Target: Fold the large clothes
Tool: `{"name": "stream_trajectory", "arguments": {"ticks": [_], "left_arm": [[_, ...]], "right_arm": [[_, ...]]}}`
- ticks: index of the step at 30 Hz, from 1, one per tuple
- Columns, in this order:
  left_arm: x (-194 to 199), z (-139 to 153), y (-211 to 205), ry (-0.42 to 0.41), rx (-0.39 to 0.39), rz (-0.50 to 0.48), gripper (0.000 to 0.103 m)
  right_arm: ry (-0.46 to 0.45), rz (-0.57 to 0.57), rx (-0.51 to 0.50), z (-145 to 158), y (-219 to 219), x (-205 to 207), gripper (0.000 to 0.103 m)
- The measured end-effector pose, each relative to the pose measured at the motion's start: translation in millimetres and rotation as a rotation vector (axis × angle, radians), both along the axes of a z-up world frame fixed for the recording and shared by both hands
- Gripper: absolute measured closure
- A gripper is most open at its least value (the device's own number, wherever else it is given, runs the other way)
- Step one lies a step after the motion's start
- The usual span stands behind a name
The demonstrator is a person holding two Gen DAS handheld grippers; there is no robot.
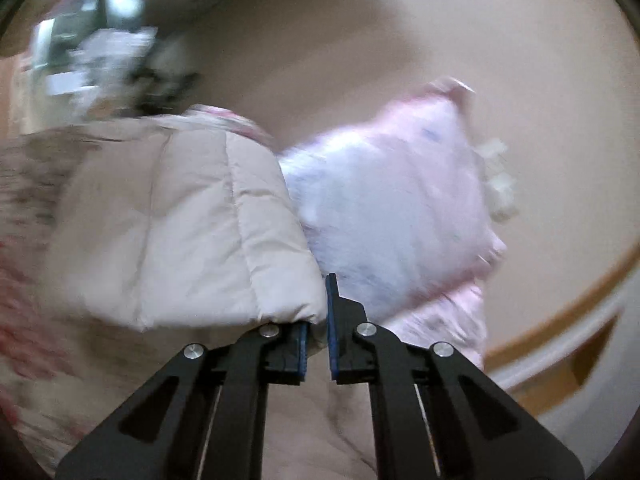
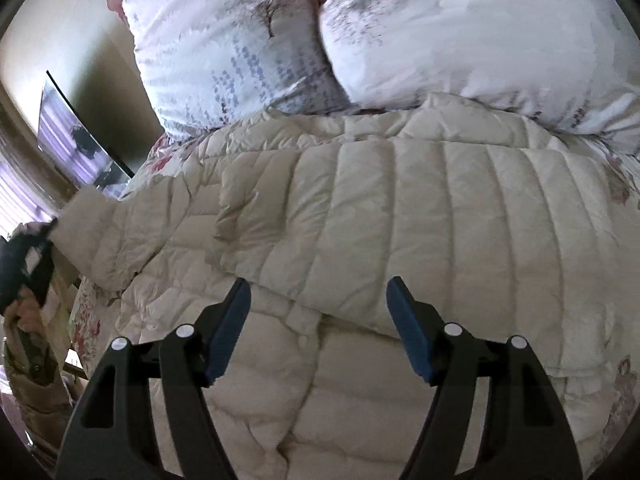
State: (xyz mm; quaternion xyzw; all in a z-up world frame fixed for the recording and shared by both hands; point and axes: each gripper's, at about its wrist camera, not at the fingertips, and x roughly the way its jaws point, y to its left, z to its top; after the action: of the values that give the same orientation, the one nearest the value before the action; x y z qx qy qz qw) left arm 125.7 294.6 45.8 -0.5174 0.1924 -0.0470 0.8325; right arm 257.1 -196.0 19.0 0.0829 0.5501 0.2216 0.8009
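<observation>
Sleeve cuff [image 2: 86, 216] of the cream quilted jacket [image 2: 400, 216] is seen at the far left of the right wrist view, drawn out past the bed's edge and pinched by the left hand-held gripper [image 2: 38, 240]. In the left wrist view the left hand-held gripper's [image 1: 318, 336] blue pads are brought together on the cuff hem [image 1: 280, 312], so the sleeve is held taut and lifted clear of the bed, presumably so that it can be carried across the body as a fold. To the right of it a patterned pillow [image 1: 400, 208] is seen, blurred.

Across the middle of the right wrist view the jacket is spread flat on the floral bedding [image 2: 624, 184], its quilted channels running away toward two pillows [image 2: 240, 48] at the head of the bed; it is laid out so because a large garment needs a broad surface. Above its lower part the right hand-held gripper [image 2: 318, 328] is held with its jaws apart and nothing between them, apparently ready to pin or take the fabric.
</observation>
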Motion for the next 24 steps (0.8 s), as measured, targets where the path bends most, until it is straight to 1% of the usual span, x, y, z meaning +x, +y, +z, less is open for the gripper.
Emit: {"name": "stream_trajectory", "arguments": {"ticks": [4, 6, 8, 11, 13, 15, 17, 18, 19, 20, 21, 22, 23, 24], "left_arm": [[23, 23, -61, -0.074, 0.019, -0.162, 0.097], [34, 24, -95, -0.084, 0.024, -0.241, 0.097], [43, 20, -126, -0.075, 0.034, -0.306, 0.097], [56, 8, -168, -0.035, 0.047, -0.387, 0.097], [64, -3, -193, 0.010, 0.059, -0.434, 0.097], [72, -13, -216, 0.059, 0.100, -0.474, 0.096], [76, -22, -235, 0.105, 0.162, -0.506, 0.096], [79, -26, -245, 0.129, 0.198, -0.529, 0.094], [80, -30, -251, 0.147, 0.217, -0.548, 0.092], [81, -34, -255, 0.169, 0.230, -0.570, 0.082], [81, -37, -256, 0.187, 0.237, -0.587, 0.063], [79, -38, -254, 0.202, 0.247, -0.600, 0.053], [72, -39, -251, 0.210, 0.267, -0.602, 0.037], [66, -37, -246, 0.202, 0.283, -0.599, 0.031]], "right_arm": [[-0.007, -0.030, 0.005, 2, -15, -2, 0.031], [-0.007, -0.044, 0.004, 1, -22, -3, 0.031], [-0.005, -0.058, 0.004, 0, -29, -4, 0.031], [-0.006, -0.071, -0.001, 0, -36, -6, 0.031], [-0.012, -0.078, -0.008, 1, -41, -7, 0.031], [-0.024, -0.085, -0.020, 3, -45, -10, 0.031], [-0.038, -0.085, -0.036, 5, -45, -11, 0.031], [-0.047, -0.085, -0.048, 6, -45, -12, 0.031], [-0.062, -0.081, -0.065, 8, -43, -14, 0.031], [-0.077, -0.074, -0.078, 11, -41, -15, 0.031], [-0.090, -0.067, -0.084, 13, -39, -16, 0.031], [-0.112, -0.050, -0.088, 17, -36, -18, 0.031], [-0.133, -0.031, -0.090, 22, -32, -19, 0.031], [-0.164, -0.003, -0.089, 28, -24, -21, 0.031]]}}
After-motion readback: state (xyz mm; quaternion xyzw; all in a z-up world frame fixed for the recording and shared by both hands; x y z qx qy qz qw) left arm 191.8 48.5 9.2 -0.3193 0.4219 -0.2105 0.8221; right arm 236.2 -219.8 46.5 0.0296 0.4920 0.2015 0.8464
